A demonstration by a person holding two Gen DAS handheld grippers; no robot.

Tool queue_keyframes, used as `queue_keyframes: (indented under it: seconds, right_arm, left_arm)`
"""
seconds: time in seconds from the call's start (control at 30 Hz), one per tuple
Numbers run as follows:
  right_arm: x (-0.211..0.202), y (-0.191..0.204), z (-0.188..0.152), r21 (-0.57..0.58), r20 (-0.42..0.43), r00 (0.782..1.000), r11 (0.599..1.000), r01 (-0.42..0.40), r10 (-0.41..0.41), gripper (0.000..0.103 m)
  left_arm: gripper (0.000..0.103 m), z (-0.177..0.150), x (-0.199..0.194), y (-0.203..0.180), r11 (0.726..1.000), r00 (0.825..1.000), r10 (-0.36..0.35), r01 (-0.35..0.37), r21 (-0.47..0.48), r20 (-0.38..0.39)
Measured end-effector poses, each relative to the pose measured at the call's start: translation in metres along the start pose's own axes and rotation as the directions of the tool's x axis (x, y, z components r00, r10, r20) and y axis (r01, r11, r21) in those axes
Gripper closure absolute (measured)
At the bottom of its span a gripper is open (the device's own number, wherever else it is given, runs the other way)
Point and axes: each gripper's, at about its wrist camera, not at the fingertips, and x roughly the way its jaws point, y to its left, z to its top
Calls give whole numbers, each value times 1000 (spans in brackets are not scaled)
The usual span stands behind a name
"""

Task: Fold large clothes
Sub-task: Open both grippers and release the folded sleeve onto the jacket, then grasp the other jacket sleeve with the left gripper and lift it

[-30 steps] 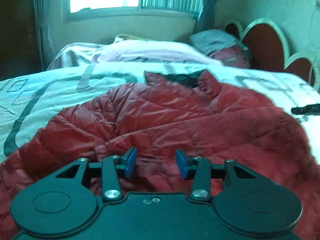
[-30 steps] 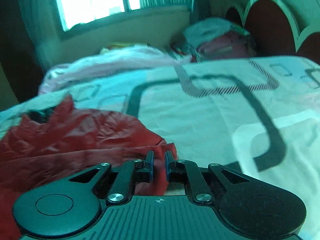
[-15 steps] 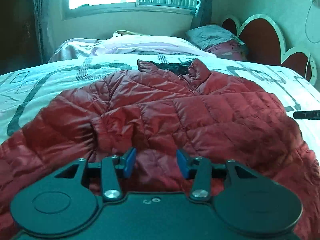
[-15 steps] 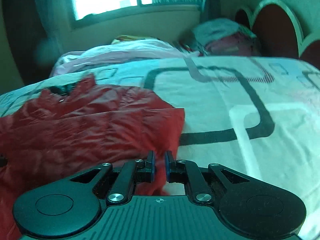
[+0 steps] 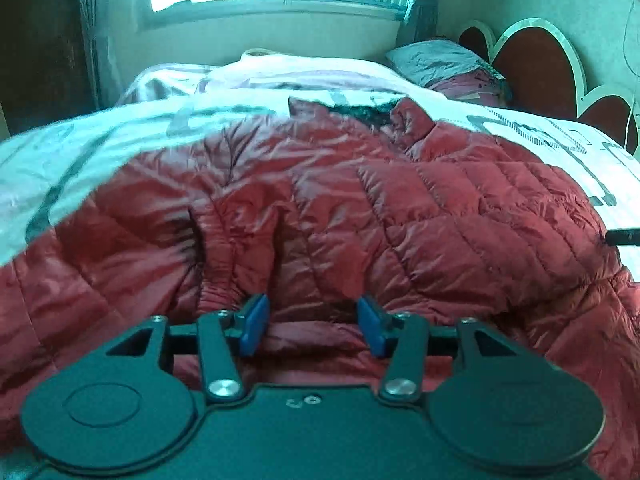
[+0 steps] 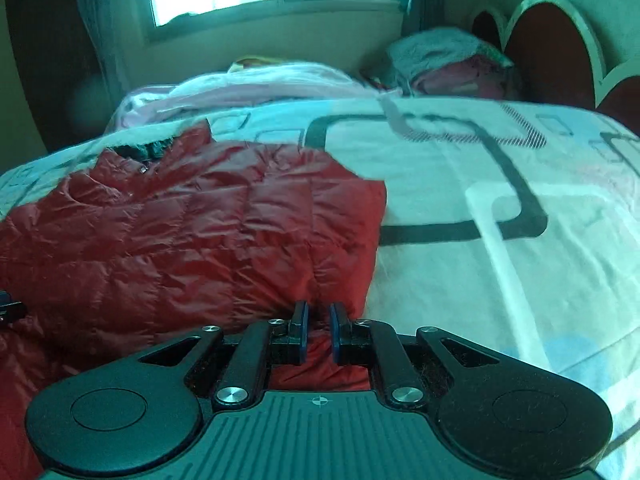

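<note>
A large red quilted jacket (image 5: 360,208) lies spread on the bed, its dark-lined collar at the far end. My left gripper (image 5: 312,320) is open with blue pads, hovering low over the jacket's near part; nothing is between the pads. In the right wrist view the jacket (image 6: 180,232) fills the left half. My right gripper (image 6: 318,326) is shut on the jacket's right near edge, red fabric pinched between the pads.
The bed has a white cover with dark line patterns (image 6: 500,220). Pink bedding (image 5: 304,76) and pillows (image 5: 448,64) lie at the far end under a window. A red headboard (image 5: 536,56) stands at the right. A dark object (image 5: 624,237) lies by the jacket's right edge.
Both views have shifted forward and closer over the jacket. The right gripper stays shut on the jacket's edge, which now lies flatter and wider. The left gripper stays open.
</note>
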Motion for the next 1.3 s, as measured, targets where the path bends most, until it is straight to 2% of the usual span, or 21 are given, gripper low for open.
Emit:
queue_keyframes:
  seconds: [0.07,0.2,0.3,0.33,0.37,0.4,0.47,0.5,0.6,0.63,0.67,0.7,0.77,0.83,0.9,1.0,1.1,1.23,1.3]
  right_arm:
    - [13,4,-5,-10,-65,998,1000,5,-6,93]
    - [7,15,-1,-39,-65,997,999,32,-34,93]
    - [-6,23,2,-52,-31,999,998,25,-27,91]
    - [-10,26,2,-53,-23,999,998,26,-27,72]
    - [-16,28,1,-57,3,999,998,35,-35,44]
    - [-21,30,0,-69,34,999,997,41,-39,38]
    - [-29,36,0,-76,53,998,997,34,-30,38]
    - [-32,38,0,-73,59,998,997,33,-28,38]
    - [-36,44,2,-62,70,997,997,38,-33,38]
    - [-36,46,2,-56,73,997,998,36,-32,42]
    - [-36,48,2,-52,67,997,998,31,-28,52]
    - [-36,51,2,-48,59,998,998,30,-27,55]
    - [-36,57,1,-49,63,998,999,17,-14,59]
    - [-36,66,0,-62,60,998,998,0,4,61]
    - [-33,78,0,-82,54,998,997,-12,17,61]
    - [-26,94,0,-106,38,999,994,-33,37,61]
    - [-20,107,0,-122,25,998,991,-57,60,61]
    - [-15,119,2,-141,19,997,988,-70,73,61]
    - [-13,122,4,-136,12,997,988,-67,70,61]
  left_arm:
    - [53,0,3,2,1000,1000,-4,4,-8,0]
    - [51,3,0,1,1000,1000,1,-1,-9,-5]
    - [43,4,-7,2,1000,1000,9,-9,-24,9]
    - [38,5,-12,3,1000,1000,12,-11,-28,22]
    - [33,5,-15,3,999,999,17,-16,-30,32]
    - [32,4,-20,4,999,999,19,-18,-33,40]
    - [23,3,-28,8,999,998,41,-39,-37,51]
    - [23,2,-34,12,998,997,51,-49,-44,59]
    - [28,-7,-54,35,993,995,67,-60,-103,71]
    - [33,-12,-62,46,989,994,84,-74,-130,74]
    - [37,-18,-70,58,982,992,106,-93,-164,73]
    - [39,-26,-79,72,972,989,132,-115,-204,69]
    - [49,-47,-99,102,940,980,191,-166,-299,57]
    - [51,-71,-121,132,891,965,259,-224,-394,37]
    - [54,-98,-143,159,829,948,318,-273,-488,9]
    - [56,-137,-173,196,714,927,373,-314,-625,-39]
    - [58,-161,-194,223,625,918,393,-305,-719,-48]
    - [58,-177,-209,246,525,910,414,-248,-814,-11]
    - [57,-181,-208,258,467,908,419,-196,-862,21]
